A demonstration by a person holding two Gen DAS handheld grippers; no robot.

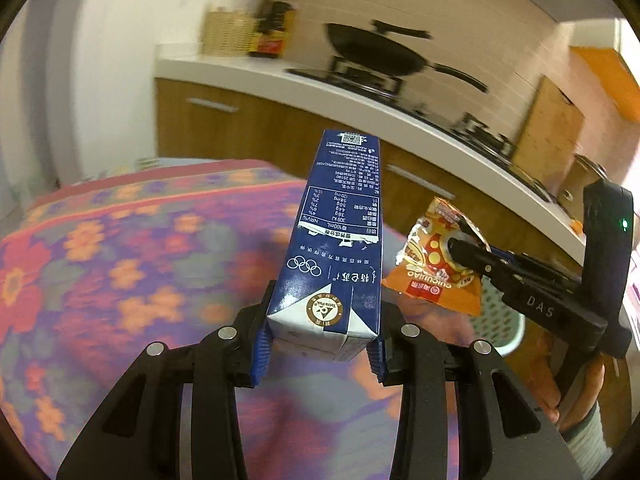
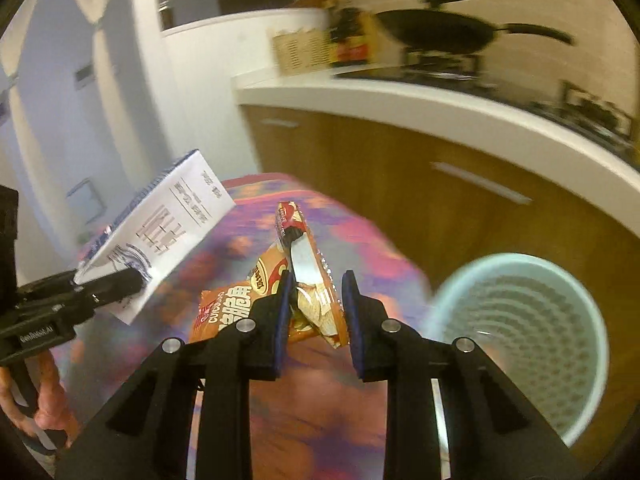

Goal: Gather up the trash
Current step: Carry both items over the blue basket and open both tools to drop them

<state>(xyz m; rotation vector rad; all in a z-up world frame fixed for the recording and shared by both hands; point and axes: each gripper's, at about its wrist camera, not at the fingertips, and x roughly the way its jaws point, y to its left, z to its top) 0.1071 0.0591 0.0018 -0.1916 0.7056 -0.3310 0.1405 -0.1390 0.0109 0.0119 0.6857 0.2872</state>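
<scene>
The milk carton (image 1: pixel 336 240) reads "Tetra Pak"; the right tongs (image 1: pixel 456 252) read "DAS".

Motion blur is smearing the wok (image 2: pixel 448 30) and bottles (image 1: pixel 272 32) on the desk (image 1: pixel 360 100) — labels unreadable — while the floral cloth (image 1: pixel 120 260) is blurring and the basket (image 2: pixel 520 332) is hiding partly behind the jaws.

Black hand-held gripper (image 1: pixel 320 346) w/ blue pads (image 1: pixel 260 350), silver screws (image 1: pixel 227 333), "DAS" marking.
</scene>
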